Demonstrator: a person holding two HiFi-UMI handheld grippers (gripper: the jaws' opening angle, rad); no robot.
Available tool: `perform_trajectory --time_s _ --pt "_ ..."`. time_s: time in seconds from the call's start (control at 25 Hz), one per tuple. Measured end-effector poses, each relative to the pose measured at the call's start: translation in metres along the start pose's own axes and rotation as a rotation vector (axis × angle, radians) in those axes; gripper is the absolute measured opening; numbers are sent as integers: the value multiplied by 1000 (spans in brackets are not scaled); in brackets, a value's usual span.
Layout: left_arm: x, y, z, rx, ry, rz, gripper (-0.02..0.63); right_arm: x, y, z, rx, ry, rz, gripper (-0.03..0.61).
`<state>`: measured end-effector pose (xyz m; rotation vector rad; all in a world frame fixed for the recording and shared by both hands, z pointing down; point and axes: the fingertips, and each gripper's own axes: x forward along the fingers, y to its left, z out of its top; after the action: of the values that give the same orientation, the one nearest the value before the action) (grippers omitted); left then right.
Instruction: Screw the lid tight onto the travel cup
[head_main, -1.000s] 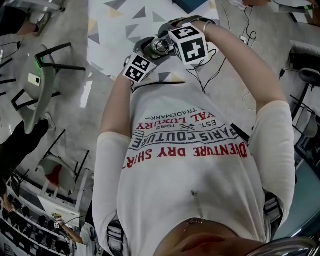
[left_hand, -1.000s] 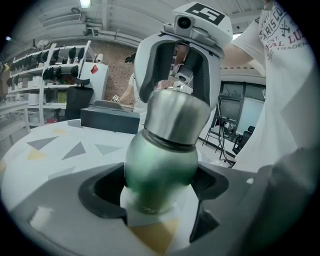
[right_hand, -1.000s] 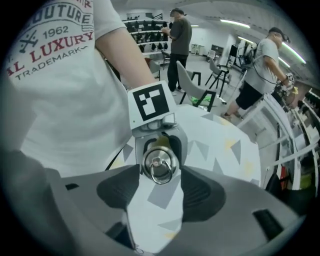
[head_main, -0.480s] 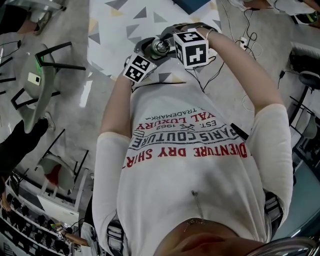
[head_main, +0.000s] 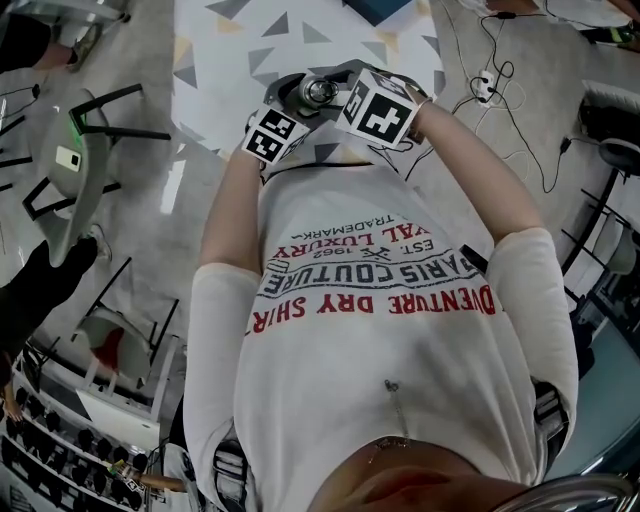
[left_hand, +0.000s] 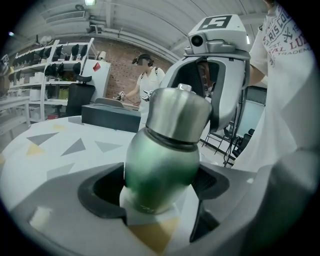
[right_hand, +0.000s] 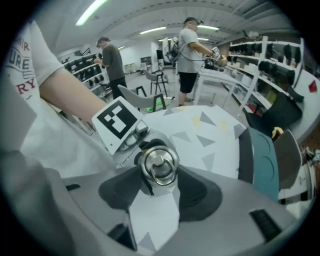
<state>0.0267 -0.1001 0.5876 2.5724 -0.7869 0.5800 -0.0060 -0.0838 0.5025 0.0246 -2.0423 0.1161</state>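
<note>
Closest to the head camera is the person's white printed shirt (head_main: 380, 330), and both forearms reach away from it toward the table (head_main: 225, 55). At their ends sit the left marker cube (head_main: 273, 137) and the right marker cube (head_main: 378, 105), close together. The left claw (left_hand: 157, 186) pinches the green body of the travel cup (left_hand: 156, 160) low down, with a dark pad pressed on each side. The cup is upright over the near edge of the white table with its coloured triangles; whether its base rests there cannot be told. The right claw (right_hand: 161, 174) reaches down from above onto the steel lid (right_hand: 159, 162), which sits on top of the cup. Its jaws have just been closing and clamp the lid between them. Farther off, cables (head_main: 495, 70) trail across the grey floor (head_main: 560, 130), and people (right_hand: 190, 50) stand among shelves (left_hand: 50, 55).
</note>
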Motion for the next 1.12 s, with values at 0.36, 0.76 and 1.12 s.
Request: perform_trajectory --time_s 0.36,0.76,1.12 --pt "0 0 0 -4 2 0 408 0 -2 0 258 -113 -135 232" --pt "-3 1 2 -36 -35 30 410 -9 -1 -5 200 -176 -69 233" --pt "-48 -11 28 -47 -141 118 411 -53 -7 0 273 -376 -139 100"
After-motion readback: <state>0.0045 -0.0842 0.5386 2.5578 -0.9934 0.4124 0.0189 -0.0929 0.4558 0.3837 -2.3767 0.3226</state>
